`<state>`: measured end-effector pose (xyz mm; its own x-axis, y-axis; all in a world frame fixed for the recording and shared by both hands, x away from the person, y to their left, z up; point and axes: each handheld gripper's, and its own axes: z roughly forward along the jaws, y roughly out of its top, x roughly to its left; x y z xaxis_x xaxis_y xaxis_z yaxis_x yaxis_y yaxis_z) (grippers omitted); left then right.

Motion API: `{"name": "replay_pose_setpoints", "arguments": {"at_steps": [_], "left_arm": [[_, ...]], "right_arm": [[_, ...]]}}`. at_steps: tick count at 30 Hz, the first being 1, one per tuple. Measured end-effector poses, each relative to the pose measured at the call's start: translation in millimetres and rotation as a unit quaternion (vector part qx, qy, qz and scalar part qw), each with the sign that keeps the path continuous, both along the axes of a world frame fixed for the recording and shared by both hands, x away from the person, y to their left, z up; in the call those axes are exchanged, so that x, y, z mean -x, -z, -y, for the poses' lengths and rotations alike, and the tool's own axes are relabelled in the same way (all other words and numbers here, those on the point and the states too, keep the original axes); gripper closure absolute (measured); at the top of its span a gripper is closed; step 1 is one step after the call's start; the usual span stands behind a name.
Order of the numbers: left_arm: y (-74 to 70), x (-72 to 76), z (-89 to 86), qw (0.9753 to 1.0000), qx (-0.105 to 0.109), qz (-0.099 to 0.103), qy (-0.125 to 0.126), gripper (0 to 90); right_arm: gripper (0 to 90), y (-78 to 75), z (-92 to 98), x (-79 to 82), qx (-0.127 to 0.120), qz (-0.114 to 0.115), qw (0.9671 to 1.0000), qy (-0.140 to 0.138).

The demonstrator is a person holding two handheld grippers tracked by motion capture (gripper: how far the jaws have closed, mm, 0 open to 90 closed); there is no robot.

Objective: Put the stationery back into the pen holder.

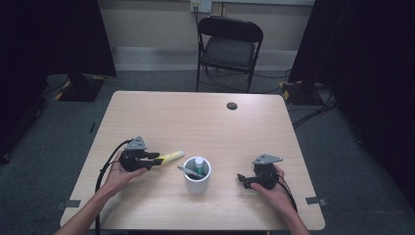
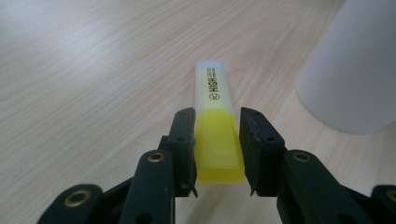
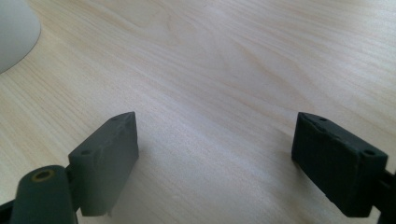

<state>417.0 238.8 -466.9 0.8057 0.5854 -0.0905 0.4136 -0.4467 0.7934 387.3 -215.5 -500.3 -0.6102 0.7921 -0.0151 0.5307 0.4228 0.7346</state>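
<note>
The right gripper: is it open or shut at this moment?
Open. In the right gripper view, the right gripper has its jaws wide apart, with bare table between them and nothing held.

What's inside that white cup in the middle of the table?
The white cup holds two things standing up: a pen-like item with a green and white top and a grey one leaning left. Their lower parts are hidden by the cup's wall.
</note>
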Motion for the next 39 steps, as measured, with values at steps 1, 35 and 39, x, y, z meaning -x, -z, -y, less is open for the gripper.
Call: {"name": "replay_pose_setpoints", "arguments": {"at_steps": [1,35,39], "left_arm": [[-1.1,-0.1,-0.1,1.0000,0.004,0.003,0.003,67.2],[-40.1,14.3,8.9,0.9943,0.100,0.028,0.021,67.3],[-45.6,17.2,8.0,0.9931,0.110,0.035,0.024,67.2]], "right_arm": [[13.7,-0.1,0.0,0.0,-0.001,-0.001,1.0000,0.000],[13.8,-0.1,-0.3,-1.7,-0.002,-0.002,1.0000,-0.003],[13.7,-0.1,-0.3,-1.7,-0.002,-0.002,1.0000,-0.003]]}}
